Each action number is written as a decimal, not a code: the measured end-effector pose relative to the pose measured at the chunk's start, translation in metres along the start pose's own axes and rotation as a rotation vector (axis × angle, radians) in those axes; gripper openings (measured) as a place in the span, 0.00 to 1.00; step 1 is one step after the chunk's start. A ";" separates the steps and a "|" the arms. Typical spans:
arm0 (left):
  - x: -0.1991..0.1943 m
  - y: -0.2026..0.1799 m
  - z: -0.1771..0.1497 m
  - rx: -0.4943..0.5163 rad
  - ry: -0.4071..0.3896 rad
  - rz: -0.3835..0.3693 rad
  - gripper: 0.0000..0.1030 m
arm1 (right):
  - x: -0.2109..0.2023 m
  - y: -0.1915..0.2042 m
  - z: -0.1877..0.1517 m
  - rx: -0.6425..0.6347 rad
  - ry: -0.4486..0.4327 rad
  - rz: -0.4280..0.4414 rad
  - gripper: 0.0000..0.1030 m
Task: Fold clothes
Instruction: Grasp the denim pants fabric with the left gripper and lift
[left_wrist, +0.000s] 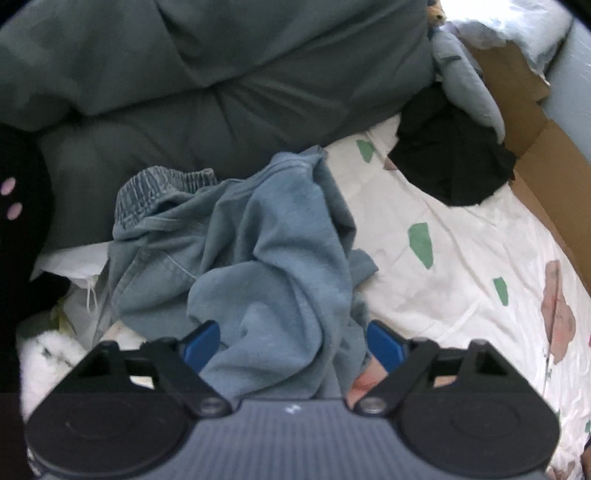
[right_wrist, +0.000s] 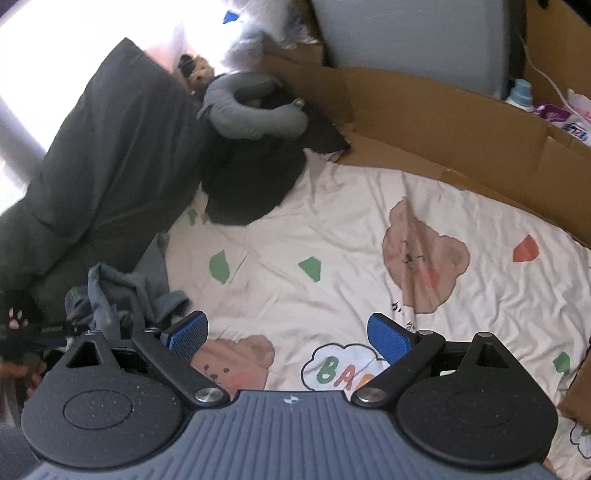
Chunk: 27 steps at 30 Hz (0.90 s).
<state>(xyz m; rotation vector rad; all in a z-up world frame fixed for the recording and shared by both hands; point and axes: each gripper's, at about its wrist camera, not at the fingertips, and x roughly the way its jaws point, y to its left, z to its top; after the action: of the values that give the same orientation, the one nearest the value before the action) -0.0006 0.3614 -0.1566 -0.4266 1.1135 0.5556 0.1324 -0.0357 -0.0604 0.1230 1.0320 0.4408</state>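
Blue garment (left_wrist: 258, 251) lay crumpled near the bedsheet's (left_wrist: 461, 266) edge, between the wide jaws of the steeply downward-pointing left gripper (left_wrist: 291, 345); right gripper (right_wrist: 286, 338), likewise wide and empty, angled over bare sheet.

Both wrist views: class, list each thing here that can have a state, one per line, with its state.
blue-grey garment: crumpled, unfolded, lying between the left jaws
left gripper: open, pads not pressing the cloth
right gripper: open, empty, over the bedsheet
black garment: bunched, unfolded
grey neck pillow: curled, resting on the black garment
green-grey duvet: heaped
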 end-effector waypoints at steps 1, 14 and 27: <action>0.004 0.001 -0.001 0.000 0.004 -0.002 0.86 | 0.002 0.002 -0.002 -0.011 0.003 0.006 0.93; 0.055 0.007 -0.020 0.043 0.028 0.031 0.81 | 0.026 -0.001 -0.022 -0.008 0.047 0.030 0.91; 0.027 -0.004 -0.016 0.047 -0.023 -0.144 0.16 | 0.041 -0.003 -0.033 -0.003 0.076 0.078 0.86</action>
<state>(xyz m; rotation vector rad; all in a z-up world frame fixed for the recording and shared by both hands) -0.0012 0.3546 -0.1872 -0.4554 1.0627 0.4059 0.1224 -0.0248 -0.1111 0.1447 1.1038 0.5214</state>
